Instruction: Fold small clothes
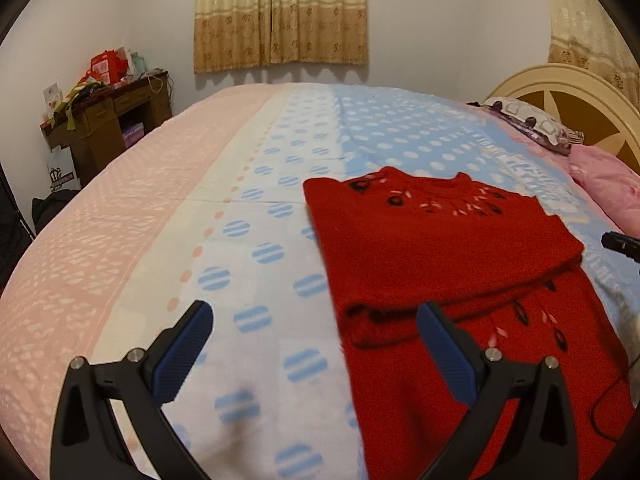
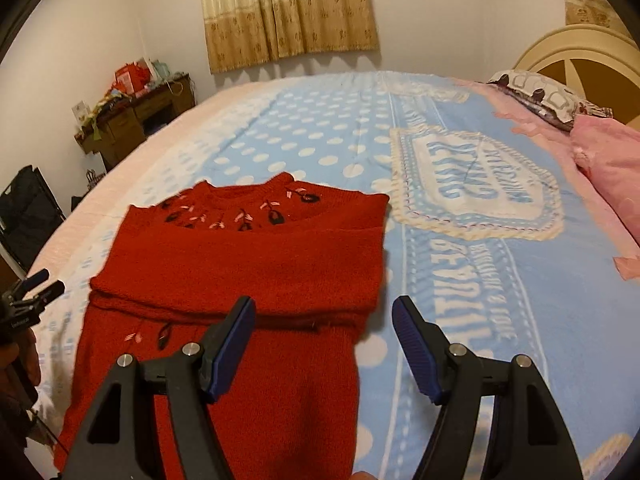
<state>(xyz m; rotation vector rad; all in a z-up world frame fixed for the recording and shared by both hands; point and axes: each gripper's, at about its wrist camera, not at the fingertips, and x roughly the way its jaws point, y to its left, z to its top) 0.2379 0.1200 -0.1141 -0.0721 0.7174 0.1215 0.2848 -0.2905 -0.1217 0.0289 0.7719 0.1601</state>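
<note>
My left gripper (image 1: 316, 344) hangs over the bed (image 1: 256, 208) with its jaws spread wide and nothing between them; one pad lies over the blanket at lower left of the frame, the other over the sweater's left edge. My right gripper (image 2: 324, 340) is likewise wide open and empty, its pads astride the sweater's right edge at lower centre of the right wrist view.

The sweater (image 1: 452, 264), red with dark and pink embroidery at the neck, lies flat on the blue dotted part of the blanket, centre right in the left view and centre left in the right view (image 2: 248, 276). Its sleeves appear to be folded across the chest as one thick band; the lower body runs toward the bottom of both frames, unfolded.

Step in hand, as I judge it: sleeves are in, and the lengthwise fold of the body is still to come. The next move calls for each pair of jaws to drop to a hem corner near the bottom edge, close on both layers, and carry the hem up toward the neckline evenly, so that the sleeve band does not slide out.

A pillow (image 2: 540, 96) rests at upper right, well apart.
</note>
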